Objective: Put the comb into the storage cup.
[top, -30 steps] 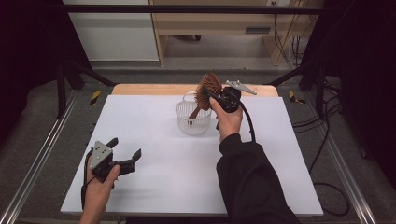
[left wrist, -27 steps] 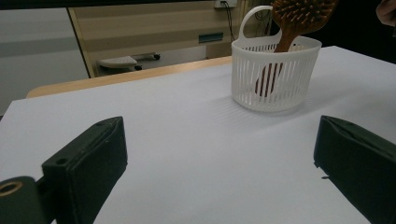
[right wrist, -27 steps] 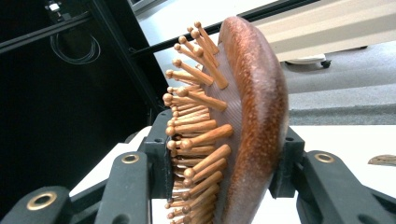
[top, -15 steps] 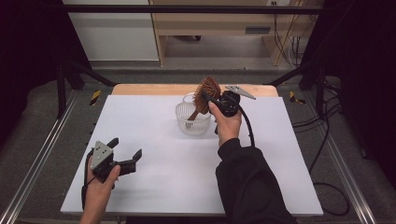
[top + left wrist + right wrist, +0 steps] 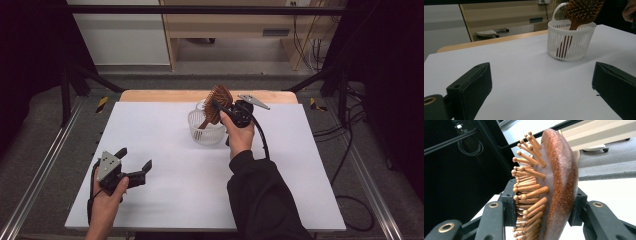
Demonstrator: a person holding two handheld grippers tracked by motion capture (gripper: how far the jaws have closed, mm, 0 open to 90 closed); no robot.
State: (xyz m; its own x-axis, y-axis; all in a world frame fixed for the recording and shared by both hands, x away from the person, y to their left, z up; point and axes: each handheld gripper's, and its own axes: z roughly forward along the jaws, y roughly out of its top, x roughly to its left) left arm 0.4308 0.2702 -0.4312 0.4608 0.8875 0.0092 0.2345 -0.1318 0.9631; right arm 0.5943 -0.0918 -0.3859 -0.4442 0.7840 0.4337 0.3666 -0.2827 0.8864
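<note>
Right tongs (image 5: 220, 106) stay clenched on the wooden hairbrush (image 5: 216, 102) head, handle now tipped slightly further down into the white slotted basket (image 5: 206, 131) just below them, so drop-in looks close; left tongs (image 5: 134, 163) idle, released, well apart on the table (image 5: 165, 200).

The high view is evenly lit from above; the white table top (image 5: 165, 135) is rendered bright, while both sides of the room are lost in deep black. Only faint, soft shadows are cast on the table. The picture is slightly soft throughout. In the left gripper view, a mild haze is seen, and the near jaws are blurred. In the right gripper view, the hairbrush (image 5: 554, 190) is shown sharply, with a sheen on its wooden back; the background is washed out.
</note>
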